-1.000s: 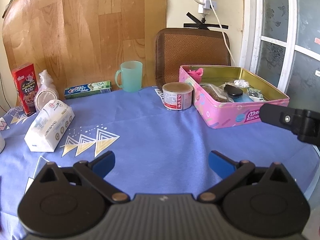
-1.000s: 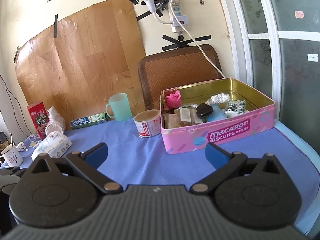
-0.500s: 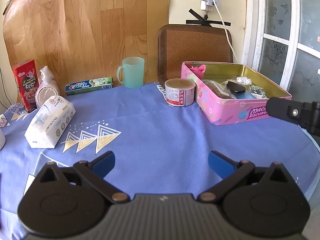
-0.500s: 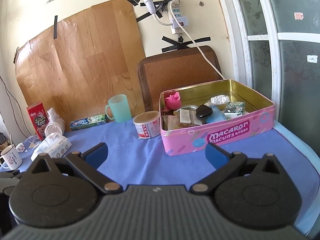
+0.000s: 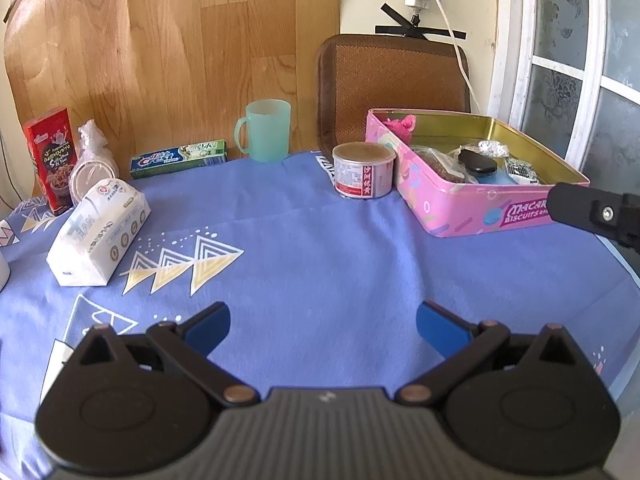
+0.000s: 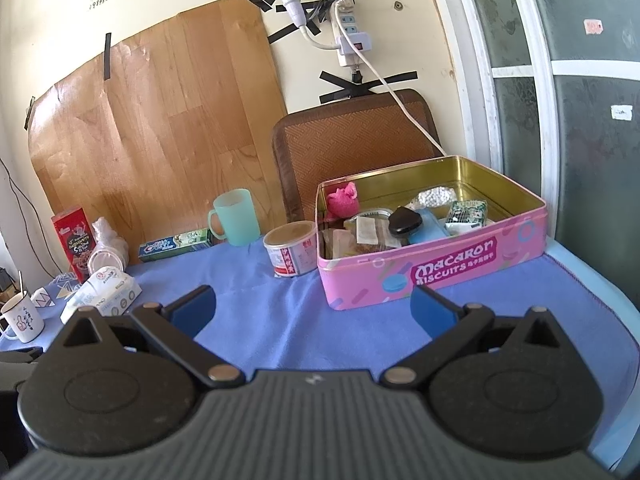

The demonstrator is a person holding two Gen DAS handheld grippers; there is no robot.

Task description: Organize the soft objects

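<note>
My left hand-held gripper [image 5: 322, 330]: blue-tipped fingers spread wide, nothing between them, hovering over the blue patterned cloth on the table [image 5: 320, 248].
My right hand-held gripper [image 6: 314, 308]: fingers spread wide too, nothing between them, facing the long front wall of the tin.
Pink rectangular biscuit tin with gold inside [image 6: 448, 270]: open, on the right part of the table; it holds a fuzzy pink soft object [image 6: 342, 199] in its far left corner, plus wrapped packets and a dark oval thing I cannot identify.
White plastic pack of tissues [image 5: 98, 230]: lying on its side on the left part of the table, well apart from the tin.
Short round can with red label [image 5: 364, 175]: just beside the tin's left end.
Mint-green plastic mug [image 5: 266, 130]: behind the can, near the wall.
Green and blue toothpaste box [image 5: 179, 157]: lying flat, left of the mug.
Red snack carton [image 5: 52, 160]: upright at the far left.
</note>
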